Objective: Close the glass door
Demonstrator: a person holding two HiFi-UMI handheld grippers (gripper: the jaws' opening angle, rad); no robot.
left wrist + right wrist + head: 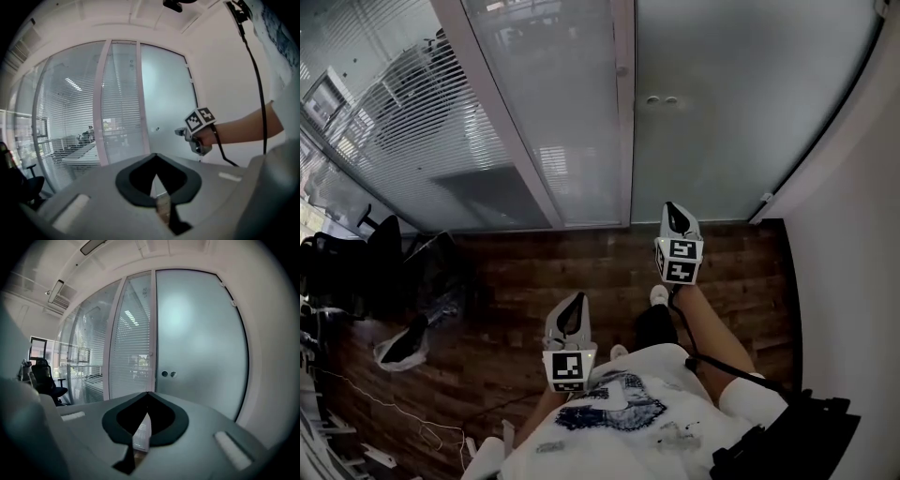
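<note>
Glass door [741,122] comes last; start near. Your left gripper [576,305], at 6 o'clock in the head view, has its jaws pressed together, empty. Your right gripper [676,212], at 2 o'clock, is likewise clamped on nothing. Beyond, at 1 o'clock, it sits flush against the frame [624,112]. Closing looks finished, so you need only check the seam.

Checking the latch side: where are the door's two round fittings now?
Head view, upper middle: the fittings sit at the frosted door's left edge, beside the white post, beyond the right gripper.
</note>
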